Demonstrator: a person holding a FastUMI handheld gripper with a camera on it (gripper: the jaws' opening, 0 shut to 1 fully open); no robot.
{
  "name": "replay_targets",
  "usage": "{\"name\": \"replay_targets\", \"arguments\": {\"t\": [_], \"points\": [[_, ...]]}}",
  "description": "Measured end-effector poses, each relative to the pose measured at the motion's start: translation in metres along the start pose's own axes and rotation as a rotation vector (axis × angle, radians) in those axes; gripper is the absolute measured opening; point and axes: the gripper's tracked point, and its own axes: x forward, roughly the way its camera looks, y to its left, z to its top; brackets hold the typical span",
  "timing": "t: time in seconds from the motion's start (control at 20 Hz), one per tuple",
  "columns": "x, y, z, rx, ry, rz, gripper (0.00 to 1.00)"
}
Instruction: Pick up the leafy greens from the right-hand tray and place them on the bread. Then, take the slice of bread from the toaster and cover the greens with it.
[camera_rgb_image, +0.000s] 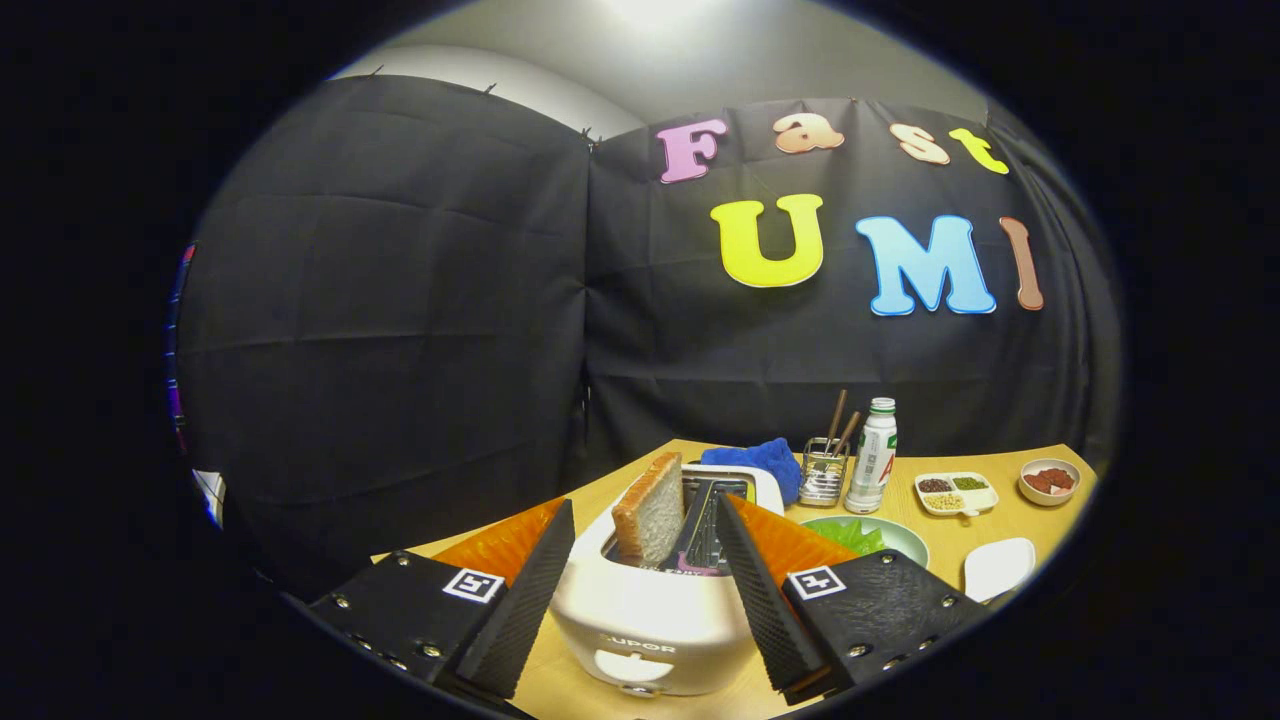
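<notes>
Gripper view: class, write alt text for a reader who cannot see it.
The open gripper straddles a white toaster with a slice of bread standing in its slot. Beyond lie leafy greens in a green bowl, a blue cloth and a bottle.

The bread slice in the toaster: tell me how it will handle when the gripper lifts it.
The bread slice stands upright in the toaster slot, so it probably holds its shape. Its porous crumb suggests it is light and easily crushed. The gripper is open, fingers on either side of the toaster; a gentle squeeze seems wise.
</notes>
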Motion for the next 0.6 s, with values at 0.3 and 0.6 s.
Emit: {"name": "replay_targets", "arguments": {"t": [0.3, 0.6], "points": [[0.027, 0.001, -0.015, -0.025, 0.047, -0.059, 0.88], [0.039, -0.015, -0.012, -0.005, 0.043, -0.137, 0.66]]}}
